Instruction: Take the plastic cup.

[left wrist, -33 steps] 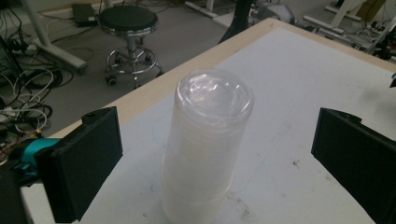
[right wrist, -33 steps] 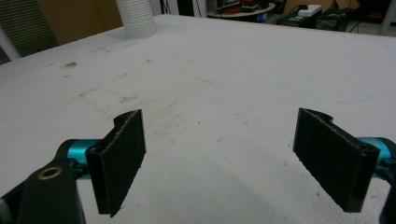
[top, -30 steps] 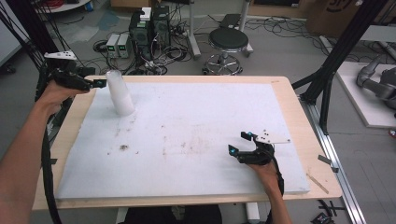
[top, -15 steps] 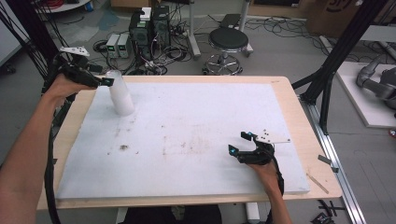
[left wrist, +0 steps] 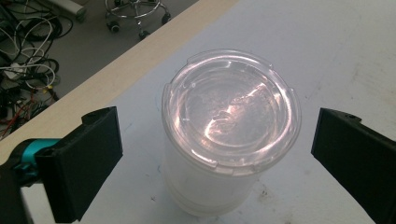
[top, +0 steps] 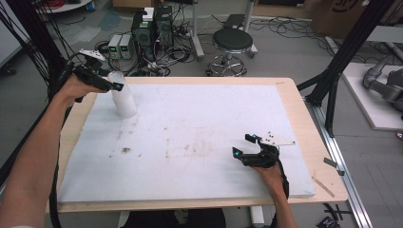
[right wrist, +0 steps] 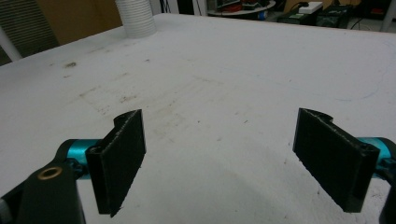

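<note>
cup [left wrist: 231,130] at centre frame hides its base; left gripper [left wrist: 212,154] jaws apart beside it, tips cut off. right gripper [right wrist: 233,158] jaws apart, empty.

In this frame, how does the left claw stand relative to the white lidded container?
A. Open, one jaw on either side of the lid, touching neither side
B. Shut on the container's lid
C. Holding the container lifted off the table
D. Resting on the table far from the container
A: in the left gripper view the left claw has its jaws apart with gaps to the container, which stands on the table.
</note>
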